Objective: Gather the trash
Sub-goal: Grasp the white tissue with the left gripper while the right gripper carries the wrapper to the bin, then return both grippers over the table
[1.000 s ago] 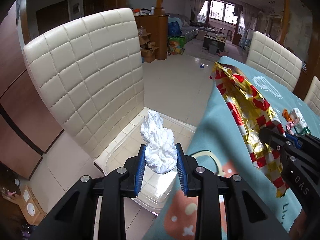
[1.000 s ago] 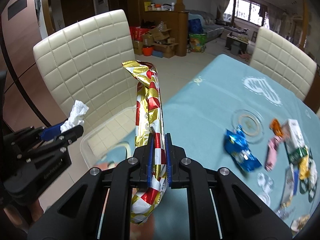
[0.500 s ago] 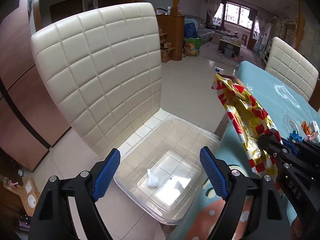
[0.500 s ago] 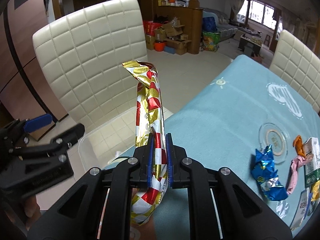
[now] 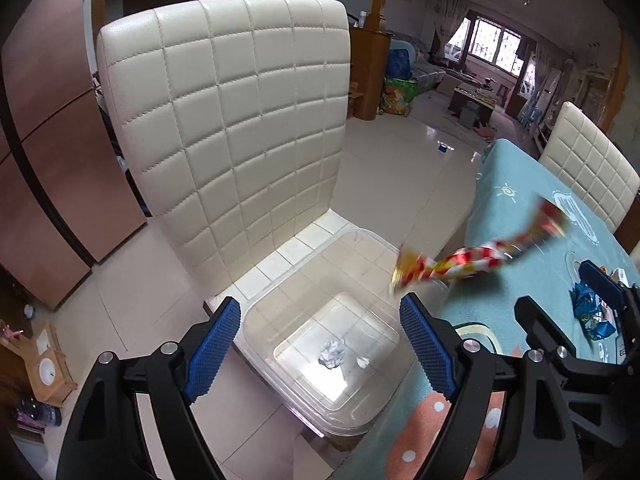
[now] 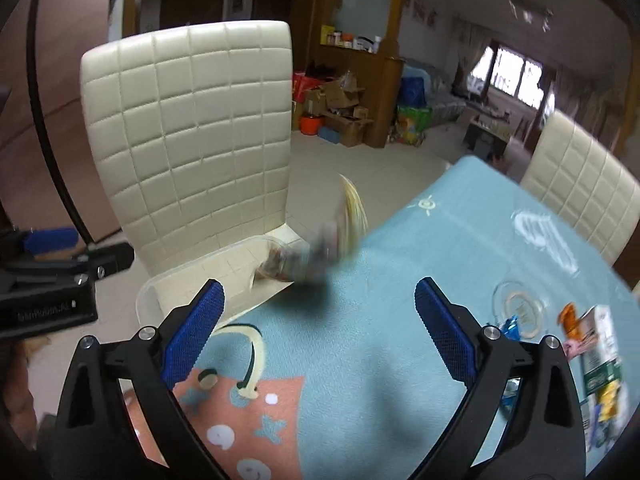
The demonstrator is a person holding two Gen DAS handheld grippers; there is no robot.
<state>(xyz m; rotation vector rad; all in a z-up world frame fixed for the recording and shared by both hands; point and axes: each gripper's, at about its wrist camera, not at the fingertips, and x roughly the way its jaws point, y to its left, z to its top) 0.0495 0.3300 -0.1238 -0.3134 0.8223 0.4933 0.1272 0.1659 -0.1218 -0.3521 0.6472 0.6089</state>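
Now both tools stand spread and empty: the left tool (image 5: 320,344) over the clear plastic bin (image 5: 360,412) on the cream chair seat, the right tool (image 6: 316,328), jaws just opened, at the bench's near edge. The red-and-gold foil wrapper (image 5: 472,260) tumbles blurred over the bin's rim; best wait till it lands inside.

2 wrist fisheyes angled down, close above table edge (image 6: 360,344), both sharing chair (image 5: 240,120) and, perhaps, bin (image 5: 360,412).

A cream quilted chair (image 5: 240,120) stands beside the table's teal cloth (image 6: 400,280); cardboard boxes (image 6: 340,116) sit beyond.
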